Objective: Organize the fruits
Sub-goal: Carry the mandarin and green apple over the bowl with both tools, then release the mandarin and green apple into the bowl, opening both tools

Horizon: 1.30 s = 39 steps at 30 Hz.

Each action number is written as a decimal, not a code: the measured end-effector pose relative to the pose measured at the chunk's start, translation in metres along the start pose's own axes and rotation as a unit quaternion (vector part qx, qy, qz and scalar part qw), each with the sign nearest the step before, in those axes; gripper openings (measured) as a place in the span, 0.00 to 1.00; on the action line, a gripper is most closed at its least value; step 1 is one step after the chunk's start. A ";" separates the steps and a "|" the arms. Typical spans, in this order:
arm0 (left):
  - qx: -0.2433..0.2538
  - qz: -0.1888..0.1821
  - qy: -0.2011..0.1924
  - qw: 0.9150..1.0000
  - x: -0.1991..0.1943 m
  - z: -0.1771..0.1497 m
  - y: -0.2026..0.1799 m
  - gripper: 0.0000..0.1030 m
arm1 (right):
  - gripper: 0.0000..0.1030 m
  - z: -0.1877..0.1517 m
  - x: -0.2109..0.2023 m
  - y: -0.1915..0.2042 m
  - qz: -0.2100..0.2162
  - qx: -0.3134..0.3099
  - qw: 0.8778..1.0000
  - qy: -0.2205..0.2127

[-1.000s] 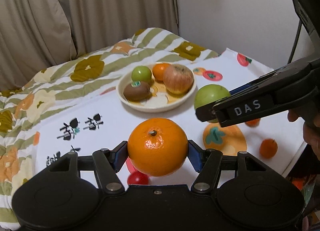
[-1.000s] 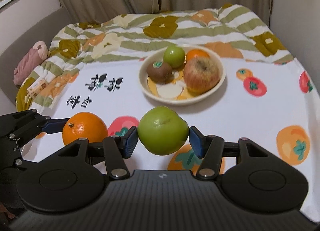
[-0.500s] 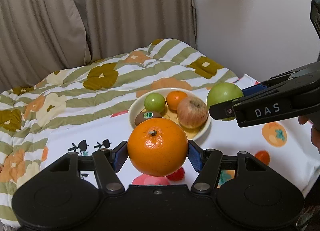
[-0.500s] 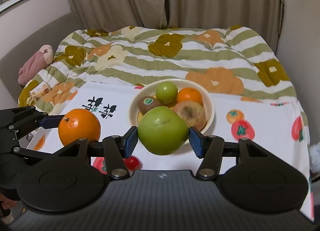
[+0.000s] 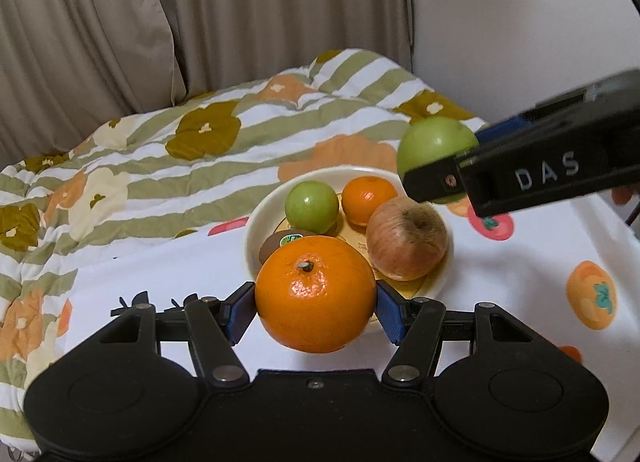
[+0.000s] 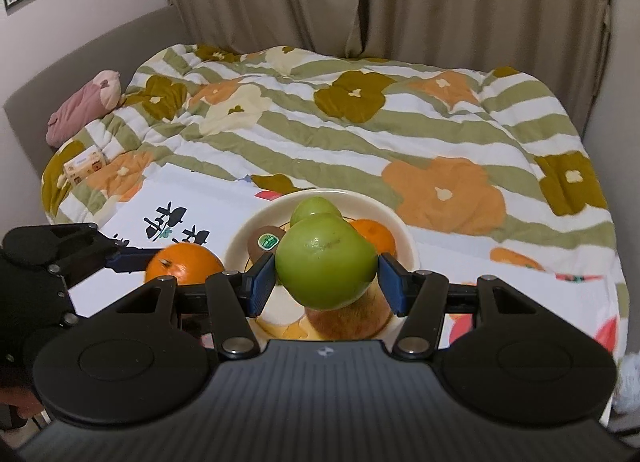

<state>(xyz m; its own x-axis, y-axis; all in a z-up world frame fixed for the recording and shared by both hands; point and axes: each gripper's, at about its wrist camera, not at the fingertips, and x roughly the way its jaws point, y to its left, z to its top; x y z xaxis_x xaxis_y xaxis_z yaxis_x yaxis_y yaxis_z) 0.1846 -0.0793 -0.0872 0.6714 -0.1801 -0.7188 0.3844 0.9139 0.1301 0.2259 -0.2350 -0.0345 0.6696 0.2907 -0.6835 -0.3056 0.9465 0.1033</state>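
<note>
My left gripper (image 5: pixel 316 308) is shut on a large orange (image 5: pixel 315 294) and holds it in the air just before the cream bowl (image 5: pixel 256 229). My right gripper (image 6: pixel 326 282) is shut on a big green apple (image 6: pixel 326 262) and holds it above the bowl (image 6: pixel 406 234); this apple also shows in the left wrist view (image 5: pixel 434 141). In the bowl lie a small green apple (image 5: pixel 312 205), a small orange (image 5: pixel 368 199), a red apple (image 5: pixel 406 244) and a kiwi (image 5: pixel 280 240), partly hidden behind the held orange.
The bowl stands on a white cloth with printed fruits (image 5: pixel 592 298) and black characters (image 6: pixel 168 221). A striped flowered quilt (image 6: pixel 360 117) covers the bed behind. A pink soft toy (image 6: pixel 86 105) and a small box (image 6: pixel 86 163) lie at the far left. Curtains hang behind.
Both grippers have moved forward toward the bowl with their fruit. The green apple is now over the bowl, and the orange is close to its near rim.
</note>
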 end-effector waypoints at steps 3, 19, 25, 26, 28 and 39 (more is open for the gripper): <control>0.000 0.003 0.013 1.000 0.017 0.002 -0.001 0.65 | 0.68 0.007 0.015 -0.003 0.010 -0.009 1.000 0.006; 0.013 0.011 0.064 0.998 0.067 0.008 -0.014 0.66 | 0.69 0.021 0.070 -0.017 0.039 -0.030 0.998 0.036; 0.030 0.013 0.048 0.998 0.058 0.014 -0.016 0.87 | 0.68 0.026 0.075 -0.018 0.045 -0.033 0.998 0.042; 0.028 0.014 0.045 0.998 0.055 0.015 -0.014 0.87 | 0.68 0.027 0.075 -0.018 0.046 -0.035 0.997 0.042; 0.020 0.019 0.045 0.999 0.049 0.015 -0.012 0.87 | 0.68 0.029 0.076 -0.016 0.048 -0.039 0.997 0.042; -0.038 0.048 0.039 0.997 0.027 0.011 0.012 0.87 | 0.69 0.029 0.089 0.000 0.063 -0.067 0.994 0.051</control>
<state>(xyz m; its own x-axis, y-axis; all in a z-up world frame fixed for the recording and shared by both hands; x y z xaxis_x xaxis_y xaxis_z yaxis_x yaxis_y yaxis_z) 0.2145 -0.0774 -0.0971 0.6500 -0.0635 -0.7572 0.2689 0.9512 0.1510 0.3050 -0.2052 -0.0750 0.5503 0.3846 -0.7411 -0.4756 0.8739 0.1003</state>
